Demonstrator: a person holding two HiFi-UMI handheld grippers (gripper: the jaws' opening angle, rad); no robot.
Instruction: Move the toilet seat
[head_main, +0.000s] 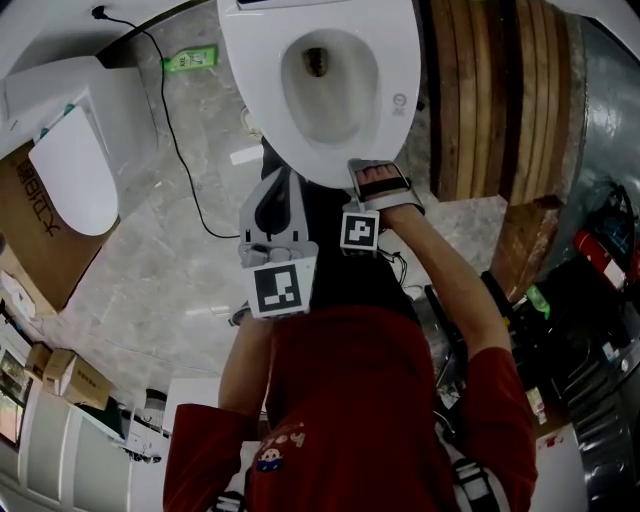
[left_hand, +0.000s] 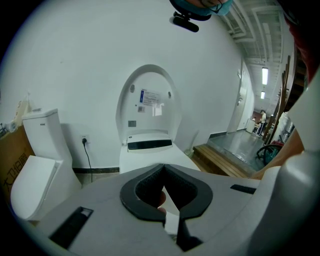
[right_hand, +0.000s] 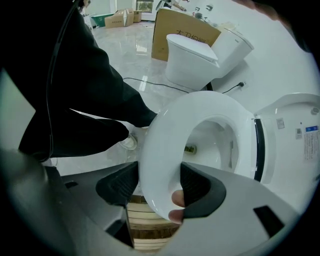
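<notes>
Your right gripper (head_main: 378, 178) has its jaws closed on the front rim of the toilet seat (head_main: 392, 95), one pad on each face of the ring. The right gripper view confirms it: the right gripper (right_hand: 157, 187) clamps the toilet seat (right_hand: 160, 150), with the bowl visible through the ring. The lid (right_hand: 295, 130) stands raised behind it.

Your left gripper (head_main: 272, 205) hangs near your body, short of the bowl. Its jaws are together and hold nothing.

Progress, as judged: the grasp is made. The seat lies low over the bowl, and I cannot tell whether it has lifted clear. The move itself, presumably a swing up towards the lid, remains to be done.
</notes>
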